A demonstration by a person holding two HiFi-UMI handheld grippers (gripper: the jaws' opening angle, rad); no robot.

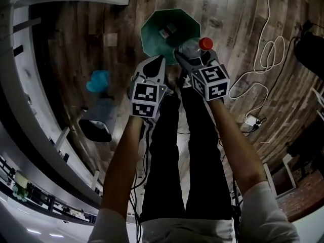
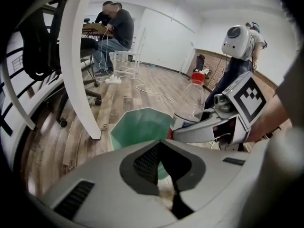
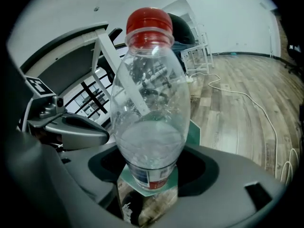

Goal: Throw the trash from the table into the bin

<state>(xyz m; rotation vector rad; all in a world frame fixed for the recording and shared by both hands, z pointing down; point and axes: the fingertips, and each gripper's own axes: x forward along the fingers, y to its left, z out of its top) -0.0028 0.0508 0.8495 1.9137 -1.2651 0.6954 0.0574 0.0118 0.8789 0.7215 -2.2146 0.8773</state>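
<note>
Bottle [image 3: 151,103] clamped in right gripper [image 3: 152,167] | over green bin [image 1: 157,32] rim | left gripper [image 2: 161,148] jaws together, empty

The head view looks steeply down from above the forearms onto the left gripper [image 1: 155,61] and right gripper [image 1: 188,54], with the bin [image 1: 152,34] on the floor [image 1: 233,14] beyond them. The left gripper view sits just behind its jaws and faces over the bin into the room. The right gripper view faces along its jaws, with the bottle [image 3: 151,103] very near and filling its middle. All three views share the bin and bottle.
</note>
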